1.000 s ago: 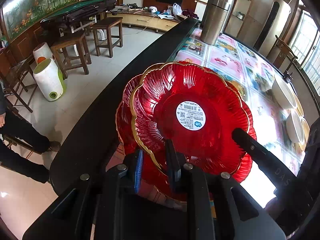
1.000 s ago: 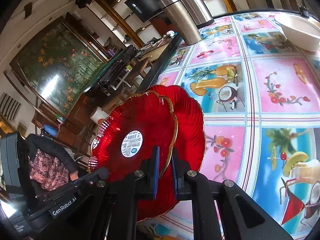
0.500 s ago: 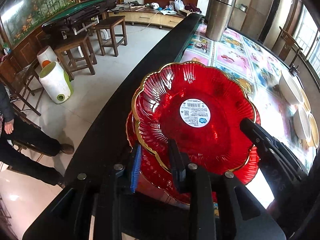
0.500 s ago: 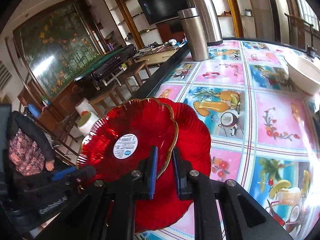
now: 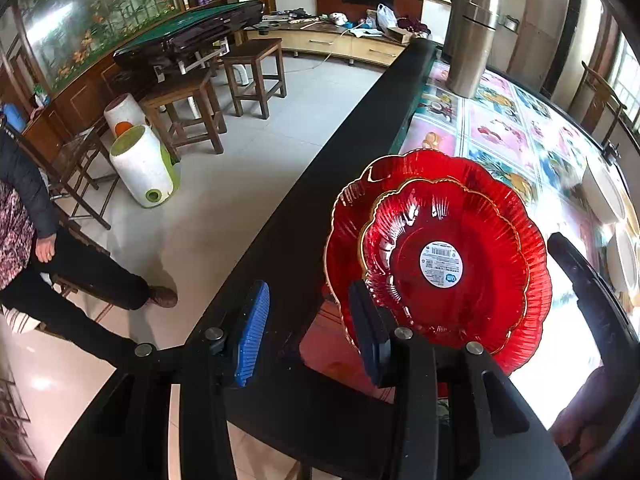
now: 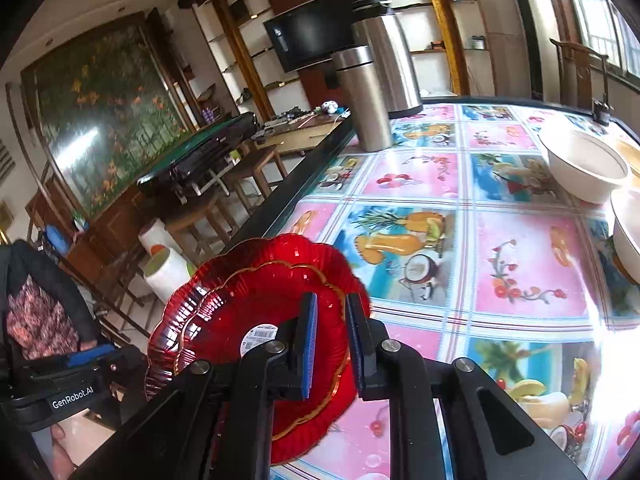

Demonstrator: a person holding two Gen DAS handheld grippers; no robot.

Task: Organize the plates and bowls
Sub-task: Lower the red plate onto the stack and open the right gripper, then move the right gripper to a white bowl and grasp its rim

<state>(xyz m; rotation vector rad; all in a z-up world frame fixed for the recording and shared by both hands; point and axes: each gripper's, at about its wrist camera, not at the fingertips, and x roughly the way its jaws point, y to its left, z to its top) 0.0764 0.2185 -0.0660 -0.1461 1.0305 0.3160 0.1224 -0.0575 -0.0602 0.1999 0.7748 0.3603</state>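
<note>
1. The left hand-held gripper (image 5: 306,328) stood wide apart and gripped nothing; its right finger sat just at the near rim of the smaller red scalloped plate (image 5: 444,264), whether touching it I could not tell.
2. The right hand-held gripper (image 6: 332,344) was narrowed over that plate's (image 6: 256,320) rim, apparently pinching it.
3. Just ahead of both, that plate lay nested in the larger red scalloped plate (image 5: 348,216), so the plate stacking looked done, pending release.
4. The stack sat close to the tabletop's dark edge rail (image 5: 320,184), which ran to the left gripper's left with open floor beyond; sliding that way seemed risky.
5. Farther ahead of the right gripper, the patterned tabletop (image 6: 520,260) lay bare, giving room.
6. Beyond, to its right, white bowls (image 6: 584,168) sat separate, apparently still to gather.
7. Farthest stood two steel flasks (image 6: 372,96).
</note>
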